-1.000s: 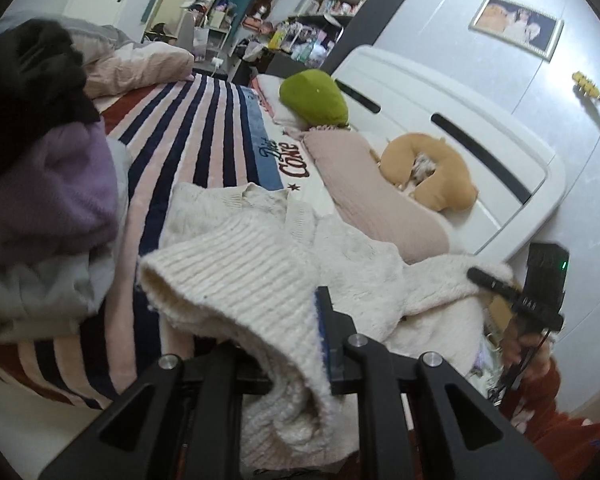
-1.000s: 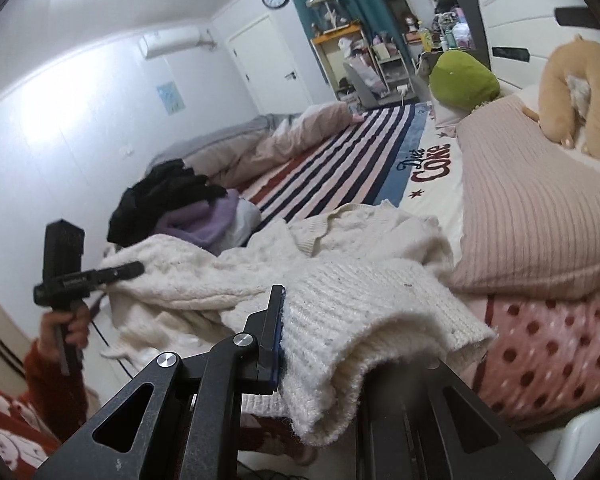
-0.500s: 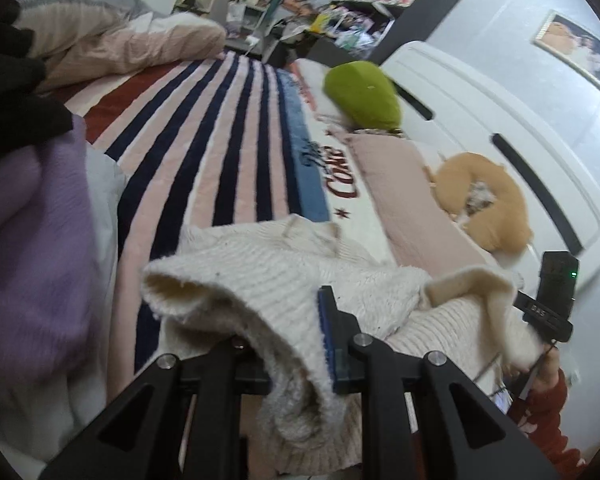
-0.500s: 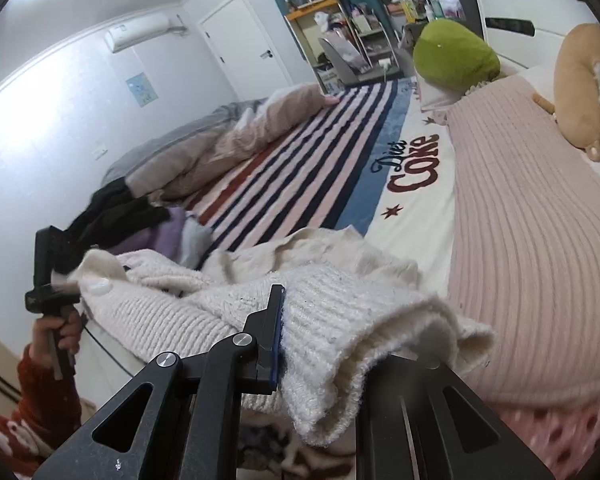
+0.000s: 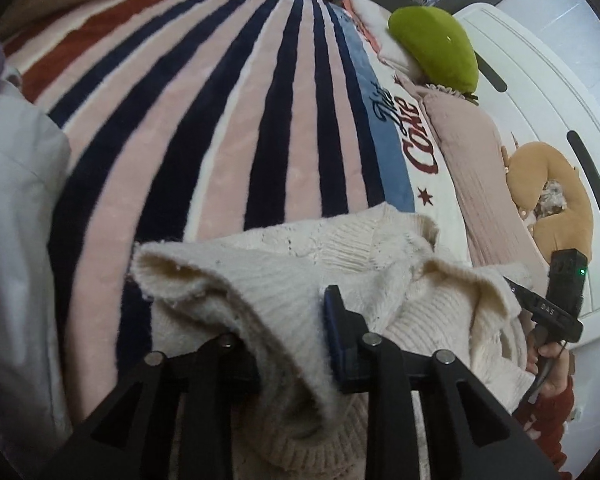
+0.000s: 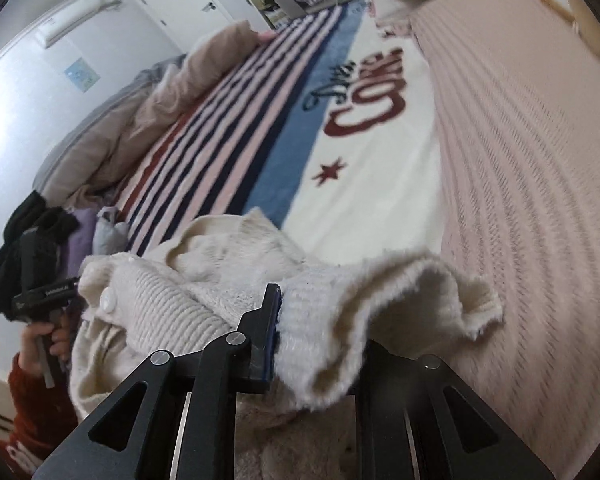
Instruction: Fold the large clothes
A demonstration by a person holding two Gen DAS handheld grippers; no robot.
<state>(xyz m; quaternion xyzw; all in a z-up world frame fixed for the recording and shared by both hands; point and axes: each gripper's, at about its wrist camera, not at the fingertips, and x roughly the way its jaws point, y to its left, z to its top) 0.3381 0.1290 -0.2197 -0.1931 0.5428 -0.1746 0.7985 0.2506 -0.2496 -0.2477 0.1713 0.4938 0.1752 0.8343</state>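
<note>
cream ribbed-knit sweater (image 5: 300,280) held at two points over the near end of the bed's pink, navy and white striped plush blanket (image 5: 228,128). left gripper (image 5: 288,328) is clamped on one ribbed edge of the sweater, the knit bunched between its jaws; right gripper (image 6: 320,320) is clamped likewise on another ribbed edge, whose cuff-like end flares beyond the fingers. compared with the views a second ago, both cameras now look down more steeply at the blanket and sit closer to it, and the two held edges have been carried forward, away from the bed's near edge and toward the red "coke" lettering (image 5: 420,148) on the blanket. the sweater's body trails behind and below the grippers, still crumpled, with a white button (image 6: 107,301) showing on the stretch between the hands. judged from this, the garment is being brought onto the open blanket for spreading; no fold is yet made. the pale pink ribbed pillow (image 6: 520,160) lies just beside the lettering, on its far side from the stripes, and could catch the right-hand edge if it is laid too wide.
</note>
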